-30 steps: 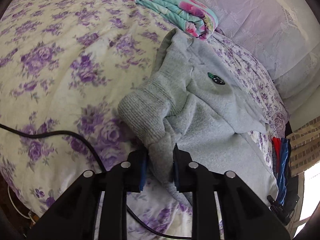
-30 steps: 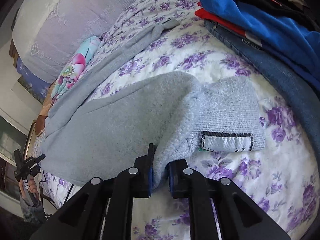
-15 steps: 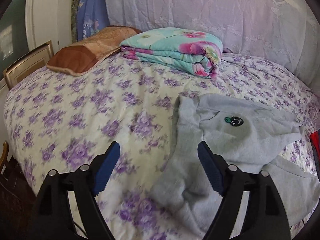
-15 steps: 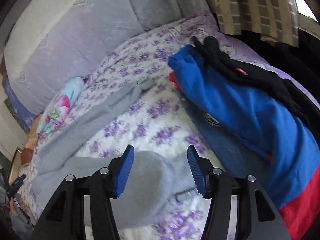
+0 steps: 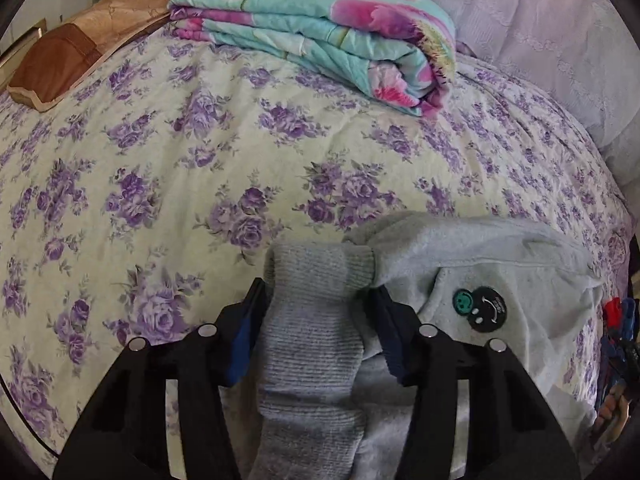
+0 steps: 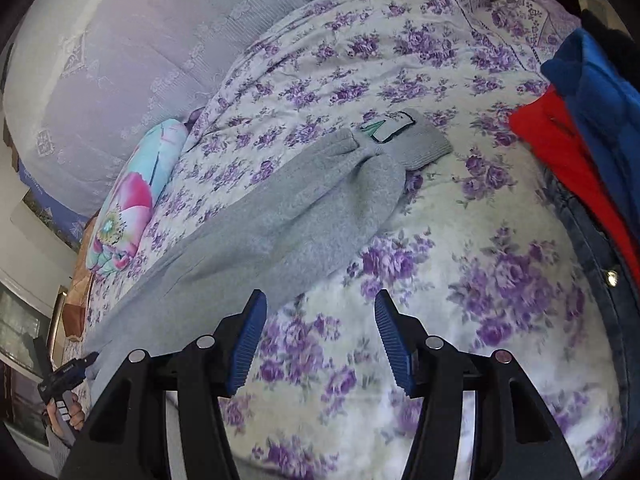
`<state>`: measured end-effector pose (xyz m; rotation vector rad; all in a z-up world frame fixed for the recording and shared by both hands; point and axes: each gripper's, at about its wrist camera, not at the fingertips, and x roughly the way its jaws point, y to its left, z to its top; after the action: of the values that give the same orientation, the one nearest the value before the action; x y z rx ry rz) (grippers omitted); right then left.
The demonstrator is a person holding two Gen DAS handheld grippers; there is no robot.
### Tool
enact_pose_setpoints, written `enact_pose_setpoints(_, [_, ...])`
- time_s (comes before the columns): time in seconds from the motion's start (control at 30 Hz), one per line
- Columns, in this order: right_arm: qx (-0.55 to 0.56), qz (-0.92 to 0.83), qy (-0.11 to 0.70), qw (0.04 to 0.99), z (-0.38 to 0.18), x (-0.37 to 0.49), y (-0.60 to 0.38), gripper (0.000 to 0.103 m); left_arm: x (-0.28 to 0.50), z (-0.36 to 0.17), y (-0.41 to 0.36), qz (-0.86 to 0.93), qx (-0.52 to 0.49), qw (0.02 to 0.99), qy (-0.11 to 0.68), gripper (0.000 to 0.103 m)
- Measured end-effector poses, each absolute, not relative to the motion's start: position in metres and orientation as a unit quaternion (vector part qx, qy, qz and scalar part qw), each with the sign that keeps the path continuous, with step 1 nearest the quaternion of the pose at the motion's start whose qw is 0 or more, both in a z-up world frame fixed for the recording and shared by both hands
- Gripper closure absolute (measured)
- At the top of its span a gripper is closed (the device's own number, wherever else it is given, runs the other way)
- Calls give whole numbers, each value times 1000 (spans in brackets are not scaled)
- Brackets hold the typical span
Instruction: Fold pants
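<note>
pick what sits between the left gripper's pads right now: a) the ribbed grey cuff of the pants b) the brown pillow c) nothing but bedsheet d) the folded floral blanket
a: in the left wrist view the ribbed grey cuff of the pants runs up between the pads of the left gripper, whose jaws are closing, while the folded floral blanket and the brown pillow lie far off at the head of the bed.

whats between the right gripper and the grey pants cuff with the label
In the right wrist view, only bare floral bedspread lies between the open right gripper and the labelled cuff of the grey pants; nothing is in its jaws.
</note>
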<state>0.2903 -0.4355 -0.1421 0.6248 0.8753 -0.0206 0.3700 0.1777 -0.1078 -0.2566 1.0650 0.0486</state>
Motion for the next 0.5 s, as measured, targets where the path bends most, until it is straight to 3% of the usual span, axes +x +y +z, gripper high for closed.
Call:
enact_pose_setpoints(0.07, [328, -11, 427, 843, -155, 307, -445, 46, 379, -112, 179, 32, -142, 850, 507, 60])
enact_pose_setpoints(0.27, [378, -9, 430, 820, -184, 345, -461, 47, 401, -111, 175, 55, -140, 855, 496, 64])
enact_pose_setpoints(0.3, [374, -4, 426, 824, -185, 348, -461, 68, 404, -110, 174, 57, -138, 856, 495, 64])
enact_pose_setpoints(0.33, [367, 5, 423, 829, -185, 350, -460, 97, 405, -109, 173, 60, -138, 857, 494, 64])
enact_pose_setpoints(0.5, [332, 18, 383, 862, -153, 310, -464, 98, 395, -97, 171, 46, -136, 872, 468, 64])
